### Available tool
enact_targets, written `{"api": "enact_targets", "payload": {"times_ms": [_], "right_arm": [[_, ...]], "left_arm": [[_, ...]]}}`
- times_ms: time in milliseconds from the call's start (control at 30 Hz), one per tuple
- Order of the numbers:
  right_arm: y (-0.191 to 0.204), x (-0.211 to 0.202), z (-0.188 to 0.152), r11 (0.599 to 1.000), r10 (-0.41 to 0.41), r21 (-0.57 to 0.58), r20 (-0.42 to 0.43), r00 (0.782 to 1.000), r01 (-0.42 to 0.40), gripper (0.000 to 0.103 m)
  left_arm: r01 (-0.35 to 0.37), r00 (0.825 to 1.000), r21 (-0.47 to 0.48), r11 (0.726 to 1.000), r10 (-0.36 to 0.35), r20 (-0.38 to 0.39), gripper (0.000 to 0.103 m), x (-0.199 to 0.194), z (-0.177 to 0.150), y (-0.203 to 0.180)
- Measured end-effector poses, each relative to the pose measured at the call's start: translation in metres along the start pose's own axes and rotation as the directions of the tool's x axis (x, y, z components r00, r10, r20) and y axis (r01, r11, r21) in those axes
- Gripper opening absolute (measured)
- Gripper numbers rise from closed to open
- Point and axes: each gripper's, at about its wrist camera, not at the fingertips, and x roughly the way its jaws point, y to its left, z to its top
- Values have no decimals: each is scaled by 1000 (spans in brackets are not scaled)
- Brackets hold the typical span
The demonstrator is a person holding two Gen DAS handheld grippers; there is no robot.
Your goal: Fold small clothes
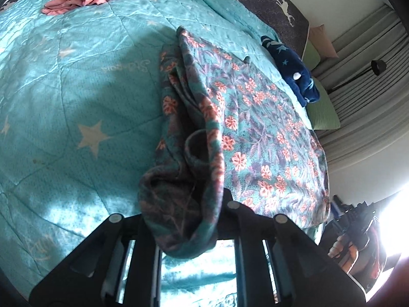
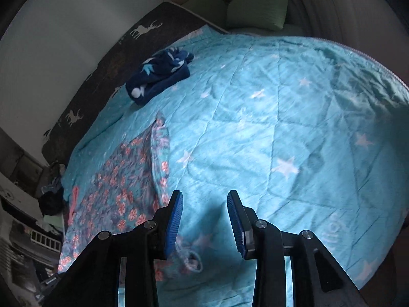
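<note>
Left wrist view: the left gripper pinches a bunched edge of the flowery cloth. The cloth runs from low middle up to the right on the blue blanket.

Right wrist view: the right gripper is let go, holding nothing. The cloth lies lower left of its fingers, very near.

Hiding left gripper fingertips under bunched floral garment; cropping quilt at frame edges; blurring clutter beside bed; washing out window corner.

faint mirrored script on quilt, unreadable
</note>
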Motion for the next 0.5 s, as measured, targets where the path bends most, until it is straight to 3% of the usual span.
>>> {"api": "enact_targets", "payload": {"times_ms": [67,200,333,433,500], "right_arm": [[8,-4,7,1000,14,-26,25,1000,-14,38],[66,10,26,975,155,-159,5,988,-153,38],[121,49,33,938,236,-239,-89,968,-251,33],[135,90,36,943,174,-257,-152,973,-209,29],[124,119,40,957,45,-277,-136,990,-81,26]], "left_arm": [[-12,1000,4,1000,12,-3,14,2,1,-3],[-27,1000,6,1000,27,0,14,1,0,-4],[-33,999,-5,999,33,12,15,-2,-1,-2],[-43,999,-9,999,43,21,17,-3,-3,-2],[-44,999,-9,999,44,25,17,-4,-4,-2]]}}
